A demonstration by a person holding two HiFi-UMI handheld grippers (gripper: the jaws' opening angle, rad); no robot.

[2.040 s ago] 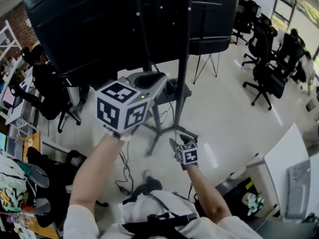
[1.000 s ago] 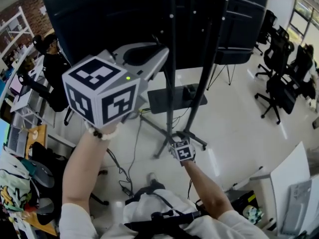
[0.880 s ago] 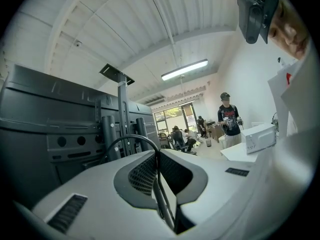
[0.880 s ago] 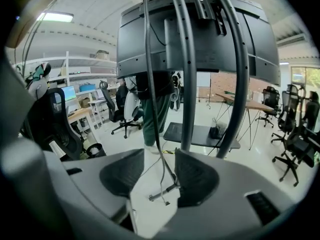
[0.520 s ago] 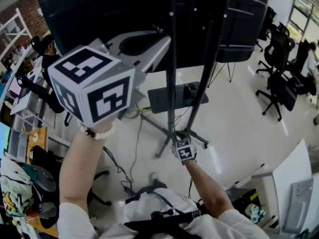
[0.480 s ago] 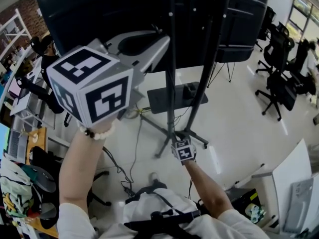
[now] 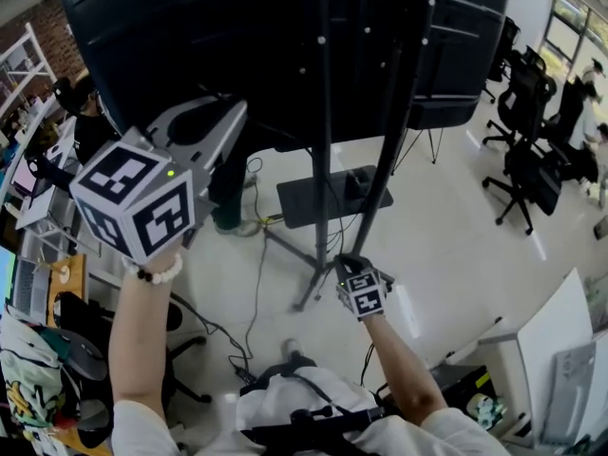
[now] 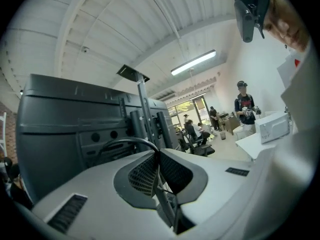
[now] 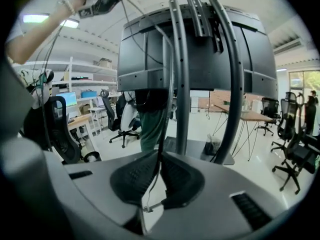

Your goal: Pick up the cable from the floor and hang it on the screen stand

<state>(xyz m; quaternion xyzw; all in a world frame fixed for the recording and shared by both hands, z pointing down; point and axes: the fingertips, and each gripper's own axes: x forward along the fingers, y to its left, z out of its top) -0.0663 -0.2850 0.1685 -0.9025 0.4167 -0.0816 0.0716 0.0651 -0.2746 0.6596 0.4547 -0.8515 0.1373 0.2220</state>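
- Left gripper (image 7: 237, 112) high up beside the black metal screen stand (image 7: 324, 160), jaws pressed together on the thin black cable (image 8: 120, 142), a short loop curving out just past the tips toward the dark rear of the screen (image 7: 190, 46).
- Height likely chosen to bring the cable level with the stand's upper part for hanging.
- Right gripper (image 7: 350, 264) low near the stand's foot, jaws closing with the same cable running up between the pads.
- Lower hold probably meant to steady the hanging length and guide it clear of the posts.
- Cable strung between both grippers, apparently not yet draped on the stand.
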